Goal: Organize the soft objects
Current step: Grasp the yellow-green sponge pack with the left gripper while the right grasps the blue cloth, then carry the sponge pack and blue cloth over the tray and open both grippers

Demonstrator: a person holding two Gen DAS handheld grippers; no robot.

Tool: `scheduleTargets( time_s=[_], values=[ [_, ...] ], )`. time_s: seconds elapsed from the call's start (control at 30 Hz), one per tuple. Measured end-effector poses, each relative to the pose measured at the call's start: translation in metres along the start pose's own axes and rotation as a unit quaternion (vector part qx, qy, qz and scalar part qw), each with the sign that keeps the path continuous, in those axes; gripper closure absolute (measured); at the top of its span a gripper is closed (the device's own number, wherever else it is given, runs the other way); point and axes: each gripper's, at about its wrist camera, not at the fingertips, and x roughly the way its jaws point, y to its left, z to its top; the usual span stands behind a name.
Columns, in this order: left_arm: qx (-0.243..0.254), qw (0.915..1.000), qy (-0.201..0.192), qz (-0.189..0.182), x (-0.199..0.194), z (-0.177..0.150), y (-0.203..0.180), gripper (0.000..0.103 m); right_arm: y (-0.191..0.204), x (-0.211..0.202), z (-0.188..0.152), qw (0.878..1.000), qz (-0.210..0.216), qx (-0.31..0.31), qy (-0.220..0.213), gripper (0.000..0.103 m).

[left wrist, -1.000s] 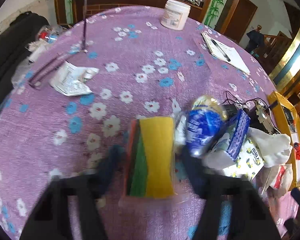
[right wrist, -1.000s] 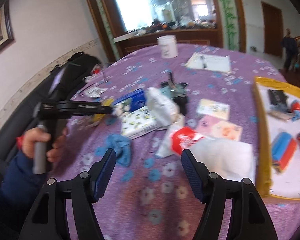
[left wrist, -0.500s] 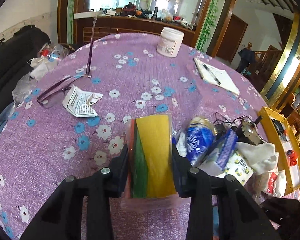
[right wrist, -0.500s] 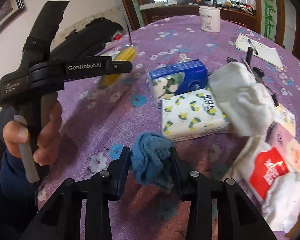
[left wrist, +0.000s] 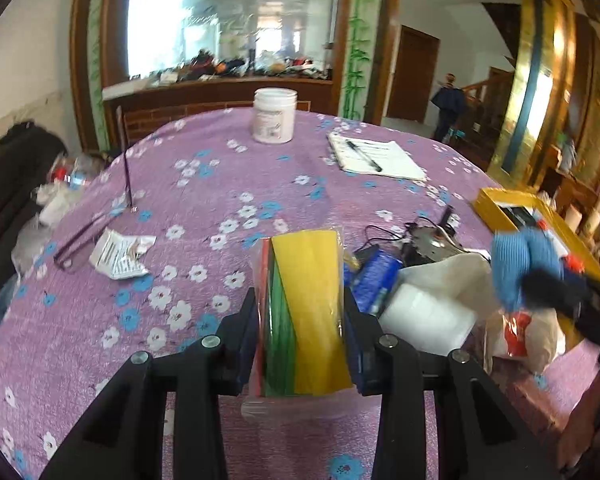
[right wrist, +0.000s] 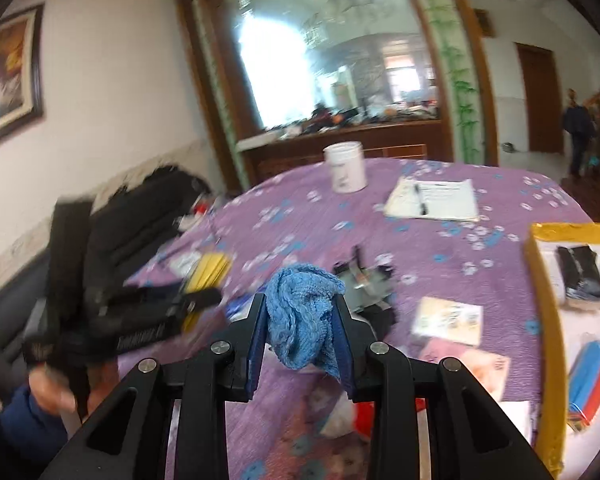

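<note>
We've got L gripper (left wrist: 302, 316) clamped on bagged sponge pack (left wrist: 308, 312); R gripper (right wrist: 300, 332) pinching blue cloth (right wrist: 302, 316) — yellow tray (right wrist: 548, 320) holds black pouch (right wrist: 578, 266), red-blue bundle (right wrist: 592, 380).

The left gripper (left wrist: 303, 316) has both fingers pressed on the sides of the sponge pack (left wrist: 308, 312), raised over the tabletop (left wrist: 204, 184). The right gripper (right wrist: 300, 332) is closed on the blue cloth (right wrist: 302, 320), also lifted above the tabletop, right of the sponge pack.
</note>
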Motion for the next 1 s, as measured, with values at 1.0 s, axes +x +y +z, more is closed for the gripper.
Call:
scheduleTargets(
  time_s=[1.0],
  values=[
    [0.057,0.9956,-0.026,-0.070,-0.040,0.016,-0.074,0.067,-0.073,-0.050,0.028,0.990,-0.100,0.097,-0.026,0.070]
  ],
)
